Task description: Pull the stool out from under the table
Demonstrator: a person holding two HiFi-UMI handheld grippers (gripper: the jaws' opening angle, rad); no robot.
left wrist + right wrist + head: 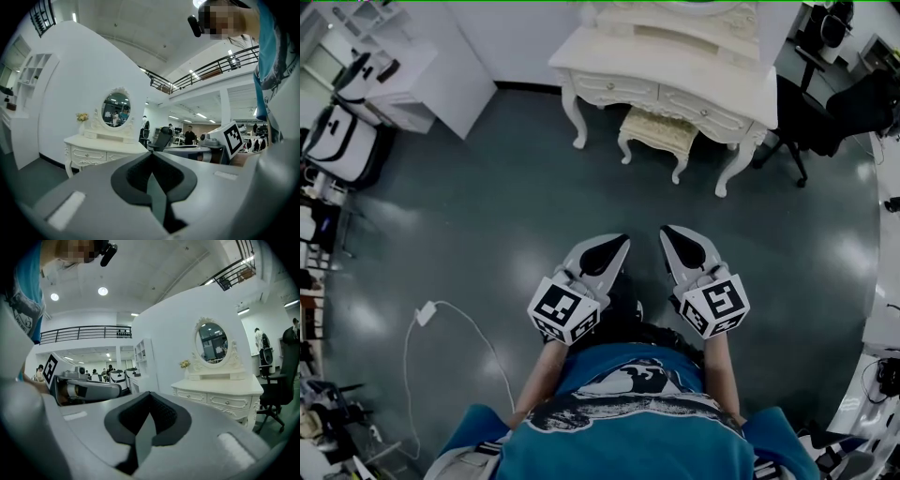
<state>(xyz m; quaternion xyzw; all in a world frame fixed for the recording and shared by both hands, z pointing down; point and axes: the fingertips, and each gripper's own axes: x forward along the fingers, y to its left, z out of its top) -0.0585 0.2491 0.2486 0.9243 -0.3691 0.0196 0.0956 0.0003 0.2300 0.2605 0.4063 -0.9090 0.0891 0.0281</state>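
Only in head view: one stool (659, 131) tucked under one table (675, 70). Only in gripper views: one oval mirror (116, 109). Left hand-held gripper (617, 244) and right hand-held gripper (671, 234) both pressed together, empty.

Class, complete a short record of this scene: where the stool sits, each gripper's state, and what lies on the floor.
Stool: tucked partly under the white dressing table, untouched
Left gripper: jaws shut, empty, well short of the stool
Right gripper: jaws shut, empty, beside the left
Floor: white charger and cable, left of the person
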